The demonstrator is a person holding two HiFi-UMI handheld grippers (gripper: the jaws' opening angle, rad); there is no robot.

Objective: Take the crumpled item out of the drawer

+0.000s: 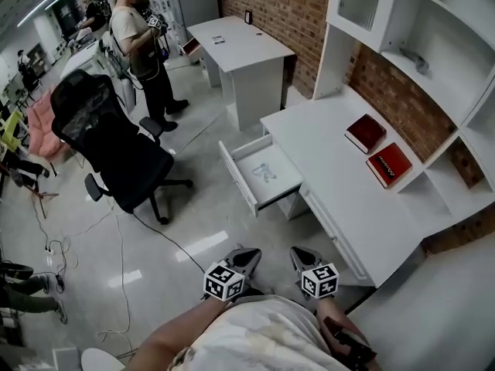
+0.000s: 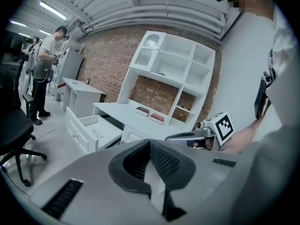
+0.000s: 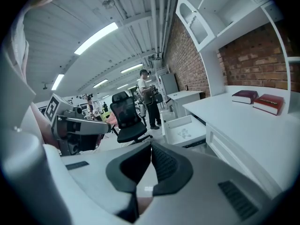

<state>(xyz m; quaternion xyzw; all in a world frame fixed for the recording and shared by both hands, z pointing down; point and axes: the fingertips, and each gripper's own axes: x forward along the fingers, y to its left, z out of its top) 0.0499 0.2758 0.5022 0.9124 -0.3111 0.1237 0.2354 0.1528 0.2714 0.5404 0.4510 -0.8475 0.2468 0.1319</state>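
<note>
The white desk's top drawer (image 1: 246,178) stands pulled out. In it lies a pale crumpled item (image 1: 264,171), also in the left gripper view (image 2: 97,133) and the right gripper view (image 3: 185,134). Both grippers hang low near my body, well short of the drawer. My left gripper (image 1: 246,256) has its dark pads pressed together with nothing between them (image 2: 150,142). My right gripper (image 1: 302,256) is shut and empty as well (image 3: 151,145). Each shows in the other's view, the right gripper (image 2: 206,132) and the left gripper (image 3: 75,125).
A black office chair (image 1: 108,141) stands on the floor left of the drawer, with cables trailing beside it. Two red books (image 1: 365,132) (image 1: 389,165) lie on the desk top (image 1: 332,168). A person (image 1: 139,37) stands far back near a second white desk (image 1: 240,49).
</note>
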